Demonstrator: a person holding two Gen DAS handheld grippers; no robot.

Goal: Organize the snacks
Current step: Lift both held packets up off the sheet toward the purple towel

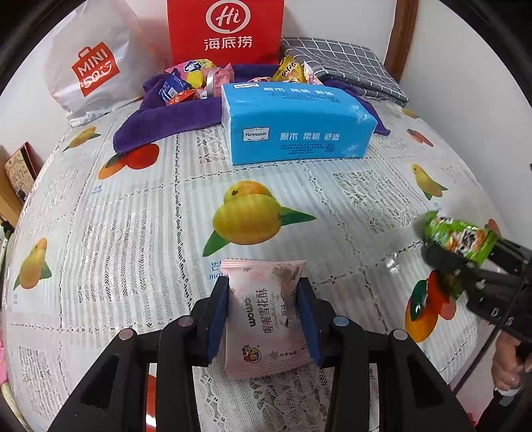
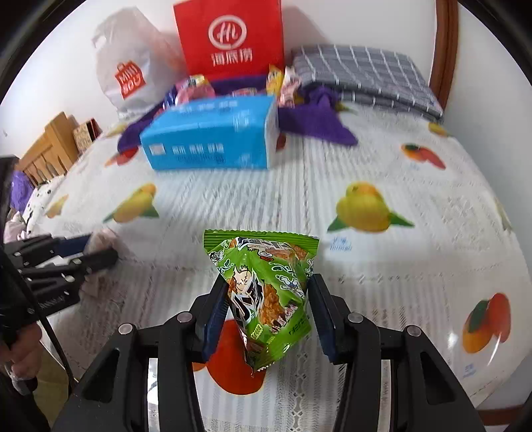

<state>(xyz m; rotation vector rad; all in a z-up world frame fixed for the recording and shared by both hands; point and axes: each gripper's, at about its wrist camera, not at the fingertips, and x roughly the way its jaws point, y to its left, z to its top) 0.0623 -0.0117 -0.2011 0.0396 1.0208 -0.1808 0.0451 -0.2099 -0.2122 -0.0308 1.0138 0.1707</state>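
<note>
Left gripper (image 1: 264, 319): clamped on a pink snowflake-crisp packet (image 1: 266, 319), which is held upright between the blue pads above the fruit-print tablecloth (image 1: 133, 216). Right gripper (image 2: 266, 312): closed on a green snack packet (image 2: 266, 292), which is pinched at its lower half, the wider end fanned out toward 12 o'clock. In the left wrist view the right gripper is seen at 3 o'clock with the green packet in its jaws. A blue tissue pack (image 1: 296, 123) is laid at 12 o'clock. Behind it, assorted snacks (image 1: 193, 81) are heaped on a purple towel (image 1: 166, 119). Farther back, a red Haidilao bag (image 1: 226, 31), a white Miniso bag (image 1: 94, 69) at 11 o'clock, and a folded grey checked cloth (image 1: 345, 66) at 1 o'clock are noted.
</note>
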